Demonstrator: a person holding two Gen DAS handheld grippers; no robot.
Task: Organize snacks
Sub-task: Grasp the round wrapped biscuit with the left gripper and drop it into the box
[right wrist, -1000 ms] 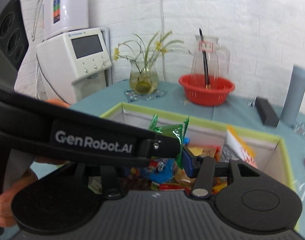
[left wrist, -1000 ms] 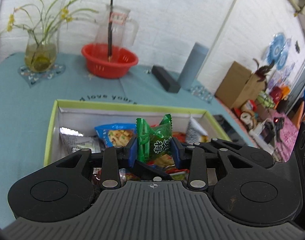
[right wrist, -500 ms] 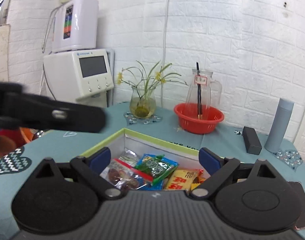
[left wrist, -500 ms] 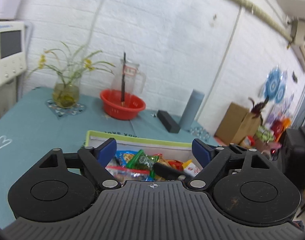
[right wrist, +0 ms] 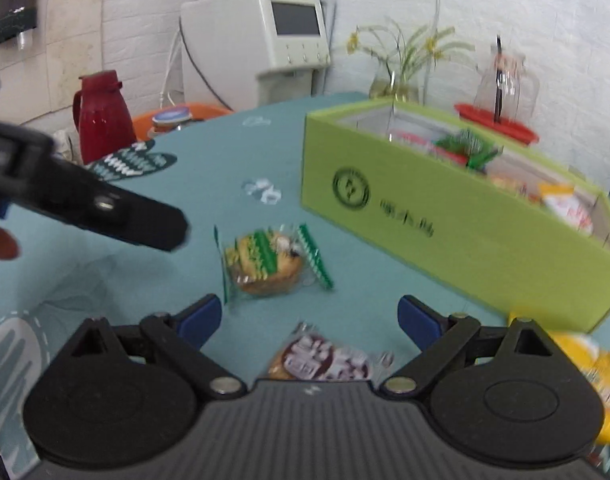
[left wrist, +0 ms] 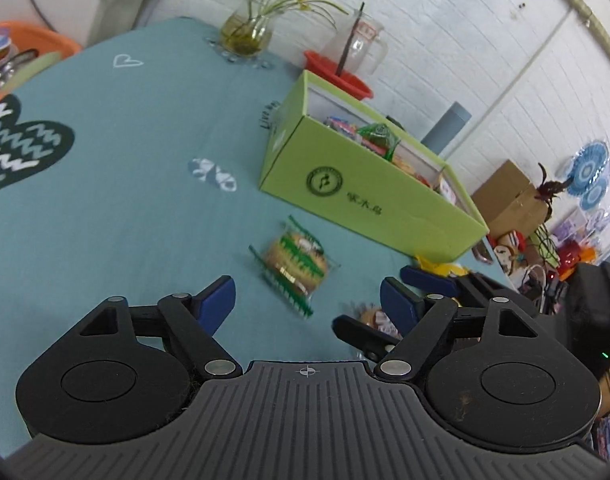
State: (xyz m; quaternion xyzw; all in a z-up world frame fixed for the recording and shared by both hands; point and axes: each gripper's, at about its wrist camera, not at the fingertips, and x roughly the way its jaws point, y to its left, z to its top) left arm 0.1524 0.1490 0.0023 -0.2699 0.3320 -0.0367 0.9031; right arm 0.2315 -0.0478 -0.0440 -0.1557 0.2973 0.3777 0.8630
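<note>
Left tool (left wrist: 307,300) spread wide, empty; right tool (right wrist: 309,316) likewise, both angled downward.

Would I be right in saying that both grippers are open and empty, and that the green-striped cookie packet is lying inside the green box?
Not quite: the green-striped cookie packet lies on the teal tablecloth in front of the green box, not inside it, as both wrist views show. The left gripper and right gripper are indeed open and empty.
</note>
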